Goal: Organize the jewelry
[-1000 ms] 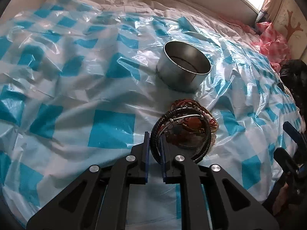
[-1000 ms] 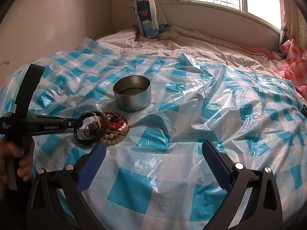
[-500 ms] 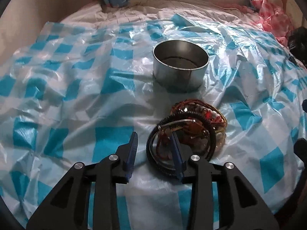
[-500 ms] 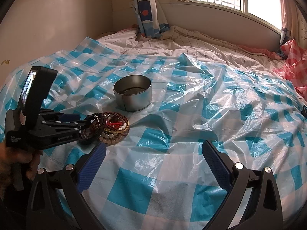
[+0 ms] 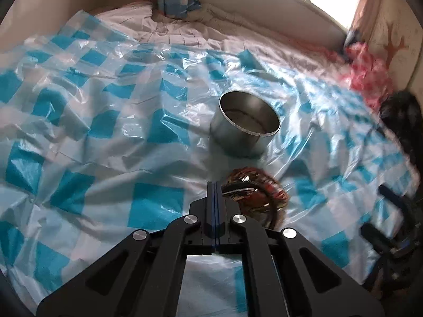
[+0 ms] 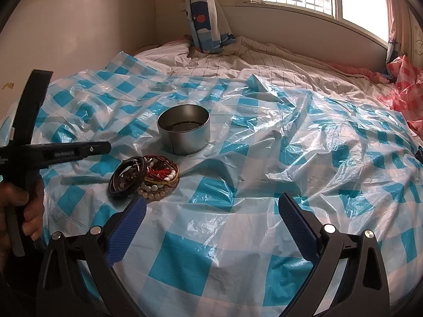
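A pile of bracelets lies on the blue-checked plastic sheet: a black braided one on the left, red and beaded ones on the right. It also shows in the left wrist view. A round metal tin stands just beyond it, also seen in the left wrist view. My left gripper is shut and empty, held above the sheet just left of the pile; the right wrist view shows it raised. My right gripper is open and empty, near the bed's front.
A pink-checked cloth lies at the far right. A curtain hangs at the back under the window. The wall runs along the left. A dark object sits at the right of the left wrist view.
My left gripper let go of the black braided bracelet, which now lies on the pile. The gripper then shut empty and lifted away to the left. The right gripper has not moved.
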A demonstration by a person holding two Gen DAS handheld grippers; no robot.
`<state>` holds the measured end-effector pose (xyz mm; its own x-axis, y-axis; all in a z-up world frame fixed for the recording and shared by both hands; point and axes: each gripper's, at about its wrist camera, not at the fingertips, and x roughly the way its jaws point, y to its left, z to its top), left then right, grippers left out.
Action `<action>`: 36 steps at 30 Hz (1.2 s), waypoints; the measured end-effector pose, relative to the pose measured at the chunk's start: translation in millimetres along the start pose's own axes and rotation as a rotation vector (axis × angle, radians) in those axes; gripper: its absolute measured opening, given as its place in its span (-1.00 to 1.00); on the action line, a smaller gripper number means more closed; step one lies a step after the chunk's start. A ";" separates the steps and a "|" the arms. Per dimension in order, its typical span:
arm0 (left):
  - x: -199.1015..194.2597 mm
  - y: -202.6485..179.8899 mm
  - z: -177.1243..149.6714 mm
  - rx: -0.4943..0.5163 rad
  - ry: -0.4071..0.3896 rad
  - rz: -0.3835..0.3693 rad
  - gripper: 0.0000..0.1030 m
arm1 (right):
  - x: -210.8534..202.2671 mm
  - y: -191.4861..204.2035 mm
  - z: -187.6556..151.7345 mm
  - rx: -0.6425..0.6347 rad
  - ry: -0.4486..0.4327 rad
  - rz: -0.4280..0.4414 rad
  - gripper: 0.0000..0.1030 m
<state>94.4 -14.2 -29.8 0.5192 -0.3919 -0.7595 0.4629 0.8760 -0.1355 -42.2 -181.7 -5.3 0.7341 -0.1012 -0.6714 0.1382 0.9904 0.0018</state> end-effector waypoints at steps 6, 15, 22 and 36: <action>10.8 -28.0 -1.8 0.183 -0.013 0.098 -0.14 | 0.3 1.2 0.1 -0.001 0.001 0.000 0.86; 19.1 -18.1 -0.2 0.150 0.063 0.055 -1.00 | 0.5 1.6 -0.1 0.000 0.000 -0.002 0.86; -3.9 14.8 6.3 -0.013 -0.007 -0.058 -0.99 | 0.8 0.3 0.2 -0.003 0.001 -0.002 0.86; 41.9 -19.5 -2.2 0.216 0.115 0.156 -0.88 | 1.9 3.3 0.9 0.003 0.000 0.010 0.86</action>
<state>105.6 -47.1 -60.5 0.5165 -0.2120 -0.8296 0.5327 0.8381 0.1174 -39.8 -178.7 -5.9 0.7355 -0.0915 -0.6713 0.1328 0.9911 0.0104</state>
